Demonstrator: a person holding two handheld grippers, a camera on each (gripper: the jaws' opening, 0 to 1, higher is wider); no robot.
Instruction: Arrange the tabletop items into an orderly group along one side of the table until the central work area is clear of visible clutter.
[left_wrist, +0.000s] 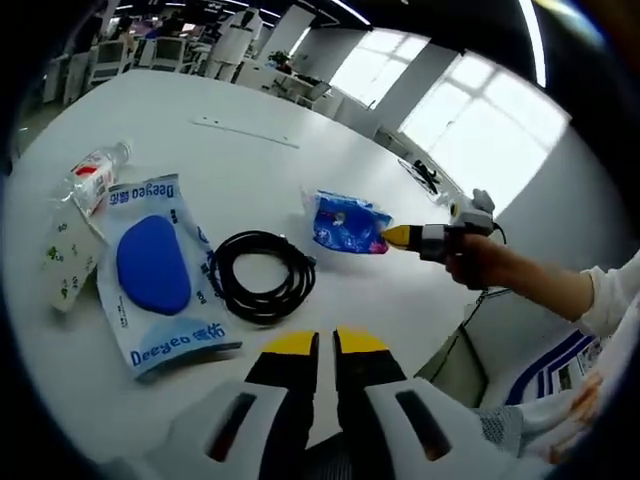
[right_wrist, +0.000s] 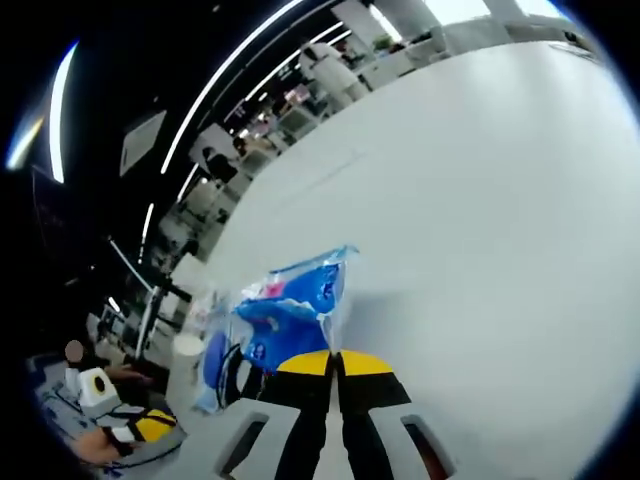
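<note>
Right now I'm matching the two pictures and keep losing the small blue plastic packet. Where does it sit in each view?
Left gripper view: the blue packet lies right of centre on the white table, the right gripper at its right edge.
Right gripper view: the packet is lower centre, just above that view's own yellow-tipped jaws.
Shared landmark: the coiled black cable, at lower left behind the packet in the right gripper view.

Opposed views, shared blue packet (left_wrist: 347, 222) between

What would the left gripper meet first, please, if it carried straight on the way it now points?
Probably the coiled black cable, which lies just ahead of the left gripper, slightly to its left. Depth is hard to judge, so it might pass beside it onto bare white table.
</note>
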